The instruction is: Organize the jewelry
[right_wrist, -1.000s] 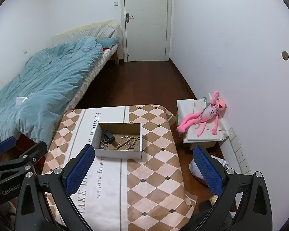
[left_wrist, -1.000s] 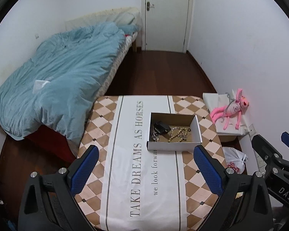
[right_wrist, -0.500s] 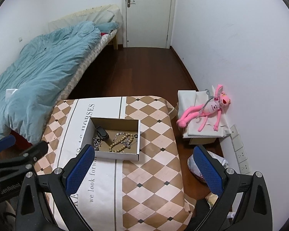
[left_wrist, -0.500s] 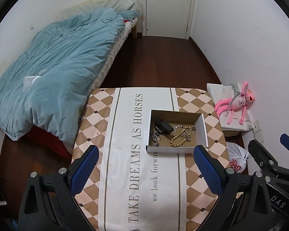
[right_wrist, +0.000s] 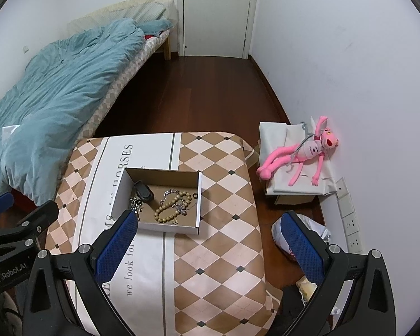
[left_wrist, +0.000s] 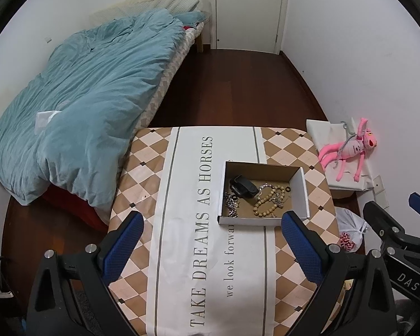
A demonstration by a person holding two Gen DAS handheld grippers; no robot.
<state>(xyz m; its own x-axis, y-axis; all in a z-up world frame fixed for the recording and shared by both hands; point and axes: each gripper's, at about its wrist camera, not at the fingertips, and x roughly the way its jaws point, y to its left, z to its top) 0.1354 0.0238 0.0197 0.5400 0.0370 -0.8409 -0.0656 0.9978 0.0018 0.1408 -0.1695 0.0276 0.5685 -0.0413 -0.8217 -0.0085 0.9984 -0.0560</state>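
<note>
On the table (left_wrist: 182, 252), toward its right side, an open cardboard box (left_wrist: 263, 219) holds the jewelry: a wooden bead bracelet (left_wrist: 266, 201), silver chains (left_wrist: 231, 204) and a small black case (left_wrist: 242, 186), lying tangled and touching. Both the left gripper (left_wrist: 211, 245) and right gripper (right_wrist: 208, 245) hover above with jaws wide and empty. The beads look light and stiff enough to pinch across the loop; the chains seem limp, slippery and likely to snag.

Both wrist views above shared box (left_wrist: 261, 194)
</note>
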